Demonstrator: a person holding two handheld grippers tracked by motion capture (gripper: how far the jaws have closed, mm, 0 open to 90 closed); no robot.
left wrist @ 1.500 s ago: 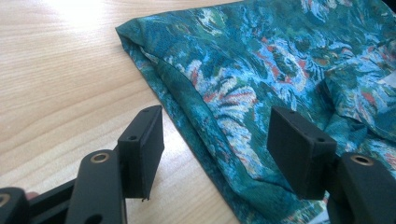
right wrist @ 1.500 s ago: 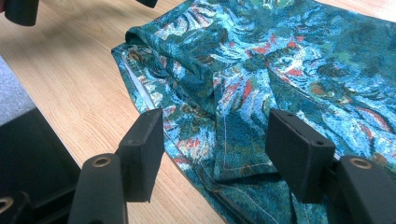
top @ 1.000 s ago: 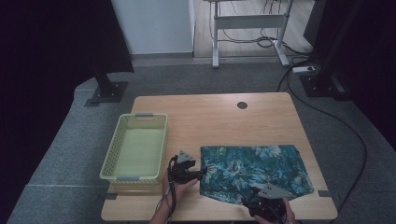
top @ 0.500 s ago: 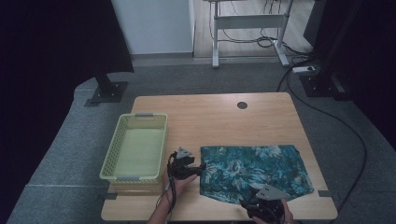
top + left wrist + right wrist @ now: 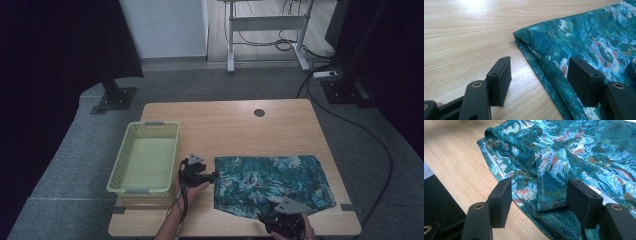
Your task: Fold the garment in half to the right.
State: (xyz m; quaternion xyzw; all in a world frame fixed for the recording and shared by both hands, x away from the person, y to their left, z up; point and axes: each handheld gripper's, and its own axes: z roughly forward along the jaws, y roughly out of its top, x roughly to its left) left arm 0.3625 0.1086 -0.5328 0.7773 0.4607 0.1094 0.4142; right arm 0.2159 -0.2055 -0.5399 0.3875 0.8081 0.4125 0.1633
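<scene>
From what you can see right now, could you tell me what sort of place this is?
Probably a lab or recording room: a bare wooden table on grey carpet, dark curtains around it, cables trailing across the floor.

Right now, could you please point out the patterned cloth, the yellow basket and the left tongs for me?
patterned cloth (image 5: 280,181): high view, middle of the fabric.
yellow basket (image 5: 118,166): high view, its left wall.
left tongs (image 5: 539,80): left gripper view, midway between the open jaws' tips.

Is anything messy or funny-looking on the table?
Only a little: the cloth is rumpled, with a folded-over crease near its front edge. Nothing looks spilled or broken. The basket sits straight, and both grippers are open at the cloth's edges.
</scene>
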